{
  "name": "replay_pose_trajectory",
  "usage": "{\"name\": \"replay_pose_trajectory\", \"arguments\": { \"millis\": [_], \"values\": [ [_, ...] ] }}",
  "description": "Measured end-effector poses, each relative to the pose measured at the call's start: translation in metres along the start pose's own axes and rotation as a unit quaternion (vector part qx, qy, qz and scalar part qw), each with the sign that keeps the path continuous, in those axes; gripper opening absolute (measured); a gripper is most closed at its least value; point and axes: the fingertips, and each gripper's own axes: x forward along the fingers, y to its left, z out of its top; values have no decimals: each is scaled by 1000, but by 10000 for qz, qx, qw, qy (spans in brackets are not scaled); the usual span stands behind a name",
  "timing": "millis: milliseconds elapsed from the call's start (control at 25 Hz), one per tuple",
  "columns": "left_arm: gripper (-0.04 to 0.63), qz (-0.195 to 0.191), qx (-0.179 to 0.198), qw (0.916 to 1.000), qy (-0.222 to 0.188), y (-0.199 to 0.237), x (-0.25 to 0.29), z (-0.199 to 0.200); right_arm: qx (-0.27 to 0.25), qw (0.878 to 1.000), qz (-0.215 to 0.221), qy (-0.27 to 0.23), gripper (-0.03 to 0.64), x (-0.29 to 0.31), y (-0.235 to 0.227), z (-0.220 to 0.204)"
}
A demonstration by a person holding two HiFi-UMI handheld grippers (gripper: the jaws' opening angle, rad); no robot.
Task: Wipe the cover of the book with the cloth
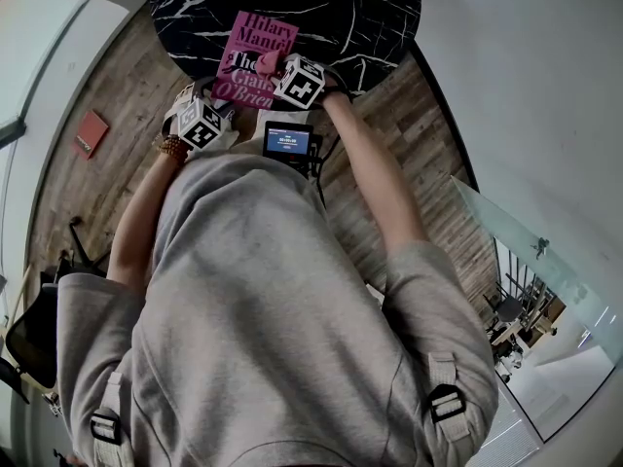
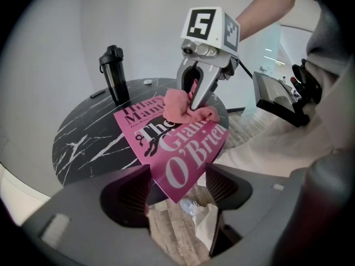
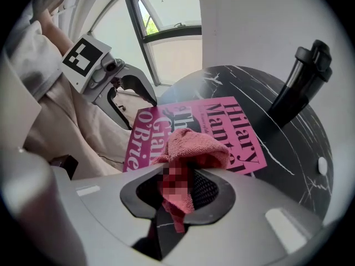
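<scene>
A pink book lies face up on the round black marble table, its near corner hanging over the table edge. In the left gripper view that corner of the book sits between the wide jaws of my left gripper, and both pads touch its edges. My right gripper points steeply down, shut on a pink cloth that rests bunched on the middle of the cover. In the right gripper view the cloth fills the shut right gripper and hides part of the title; the left gripper shows at the book's far corner.
A black bottle stands on the table behind the book, near a small white object. A screen device hangs at the person's chest. A red item lies on the wooden floor, and crumpled white material lies below the left gripper.
</scene>
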Motion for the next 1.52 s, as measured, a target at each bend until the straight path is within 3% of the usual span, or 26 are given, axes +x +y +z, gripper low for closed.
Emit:
{"name": "replay_pose_trajectory", "arguments": {
  "millis": [960, 1080, 1240, 1360, 1520],
  "values": [
    [316, 8, -23, 10000, -36, 0, 0, 0, -786, 9895, 1142, 400, 97, 5, 67, 1],
    [316, -23, -51, 9999, -88, 0, 0, 1, -741, 9893, 1207, 343, 98, 4, 67, 1],
    [316, -38, -63, 9999, -155, 1, -1, 2, -202, 9912, 1301, -132, 103, -12, 47, 13],
    [316, -32, -81, 9998, -150, 1, -1, 1, 104, 9934, 1008, -542, 103, -27, 9, 28],
    [316, -40, -88, 9999, -131, -1, -1, 2, 218, 9965, 102, -795, 103, -39, -55, 48]
  ]
}}
